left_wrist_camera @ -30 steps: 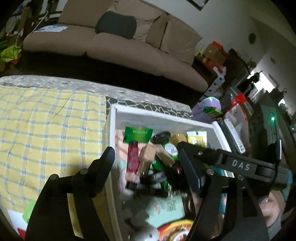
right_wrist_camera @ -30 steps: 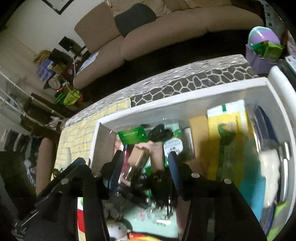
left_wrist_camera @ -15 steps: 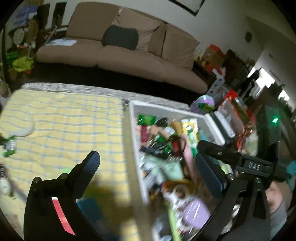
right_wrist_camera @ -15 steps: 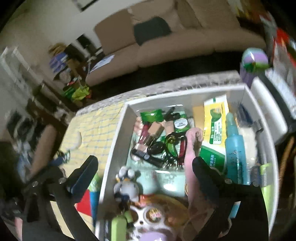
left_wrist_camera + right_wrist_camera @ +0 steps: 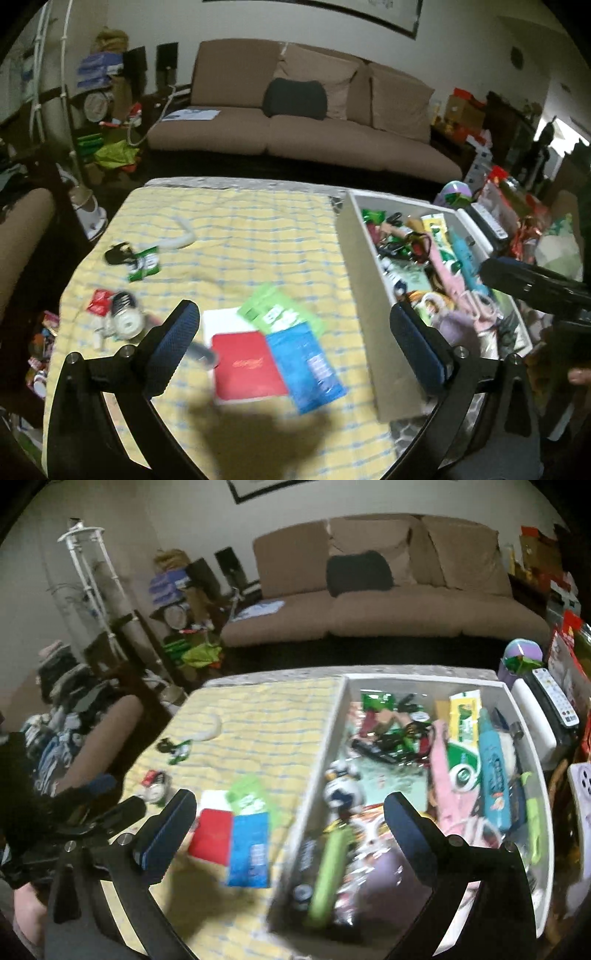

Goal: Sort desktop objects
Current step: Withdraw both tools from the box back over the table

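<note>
While both grippers hang above the table with nothing between their fingers, the left gripper (image 5: 295, 347) stands with its jaws spread wide over a small cluster of flat things on the yellow checked cloth (image 5: 229, 236). The right gripper (image 5: 290, 825) is equally wide apart and empty, straddling the near wall of the white bin (image 5: 317, 746).

Directly ahead of the left gripper lie a red booklet (image 5: 247, 365), a blue packet (image 5: 308, 365) overlapping its right edge, and a green packet (image 5: 275, 314) resting partly on a white card (image 5: 221, 321). All look thin, light and flexible. The packets are probably slick film, so a pinch across a free corner or short edge seems safer than a grab at the middle. The booklet looks stiffer and could be taken by its spine or left edge, which sits clear of the blue packet.

Further left on the cloth sit a small round tin (image 5: 125, 321), a red wrapper (image 5: 99, 301), a green sachet (image 5: 146, 264) and a curved white piece (image 5: 179, 238), well apart from one another.

The bin, just right of the cluster, is crowded to its rim, so room for dropping things in is tight. Bare cloth between the cluster and the far table edge gives open space. The near table edge is hidden below the grippers.
</note>
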The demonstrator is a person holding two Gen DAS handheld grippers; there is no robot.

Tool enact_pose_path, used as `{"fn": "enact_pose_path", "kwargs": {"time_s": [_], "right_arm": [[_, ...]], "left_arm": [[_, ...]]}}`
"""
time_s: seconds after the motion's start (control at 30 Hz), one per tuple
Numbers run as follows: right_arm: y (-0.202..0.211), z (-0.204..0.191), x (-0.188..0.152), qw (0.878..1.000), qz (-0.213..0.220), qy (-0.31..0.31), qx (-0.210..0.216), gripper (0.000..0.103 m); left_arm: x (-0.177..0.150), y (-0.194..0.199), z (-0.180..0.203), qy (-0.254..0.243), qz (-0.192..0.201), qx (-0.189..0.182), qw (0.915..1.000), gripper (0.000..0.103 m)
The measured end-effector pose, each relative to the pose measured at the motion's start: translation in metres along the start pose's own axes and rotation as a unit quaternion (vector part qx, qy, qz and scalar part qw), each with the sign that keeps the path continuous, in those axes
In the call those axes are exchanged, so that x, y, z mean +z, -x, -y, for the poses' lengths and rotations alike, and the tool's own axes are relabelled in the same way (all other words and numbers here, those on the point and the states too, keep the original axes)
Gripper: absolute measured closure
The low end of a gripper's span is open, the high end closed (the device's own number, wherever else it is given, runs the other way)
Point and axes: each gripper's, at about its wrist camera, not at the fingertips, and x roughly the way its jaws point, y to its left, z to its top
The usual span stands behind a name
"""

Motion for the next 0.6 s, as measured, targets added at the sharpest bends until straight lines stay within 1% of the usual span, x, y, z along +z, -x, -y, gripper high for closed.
{"fn": "enact_pose_path", "kwargs": {"time_s": [0.13, 0.27, 0.37, 0.43, 0.47, 0.53, 0.57, 0.6], "right_arm": [[0.005, -0.031, -0.020, 1.000, 0.013, 0.018, 0.011, 0.000], [0.000, -0.062, -0.040, 0.999, 0.013, 0.028, 0.025, 0.000], [-0.004, -0.080, -0.054, 0.998, 0.022, 0.041, 0.036, 0.000], [-0.010, -0.094, -0.063, 0.997, 0.023, 0.051, 0.046, 0.000], [-0.014, -0.098, -0.067, 0.997, 0.021, 0.054, 0.049, 0.000], [-0.027, -0.111, -0.075, 0.996, 0.017, 0.062, 0.055, 0.000], [-0.033, -0.116, -0.078, 0.996, 0.013, 0.064, 0.056, 0.000], [-0.040, -0.119, -0.080, 0.996, 0.009, 0.066, 0.055, 0.000]], "left_arm": [[-0.016, 0.013, -0.020, 0.002, 0.001, 0.012, 0.9999, 0.000], [-0.033, 0.023, -0.052, 0.024, 0.002, 0.005, 0.9997, 0.000], [-0.052, 0.030, -0.091, 0.051, 0.021, 0.018, 0.9983, 0.000], [-0.067, 0.026, -0.129, 0.083, 0.025, 0.035, 0.9956, 0.000], [-0.074, 0.022, -0.146, 0.099, 0.021, 0.039, 0.9941, 0.000], [-0.091, 0.008, -0.185, 0.134, -0.001, 0.052, 0.9896, 0.000], [-0.098, 0.001, -0.200, 0.150, -0.012, 0.055, 0.9871, 0.000], [-0.106, -0.006, -0.217, 0.172, -0.022, 0.050, 0.9835, 0.000]]}}
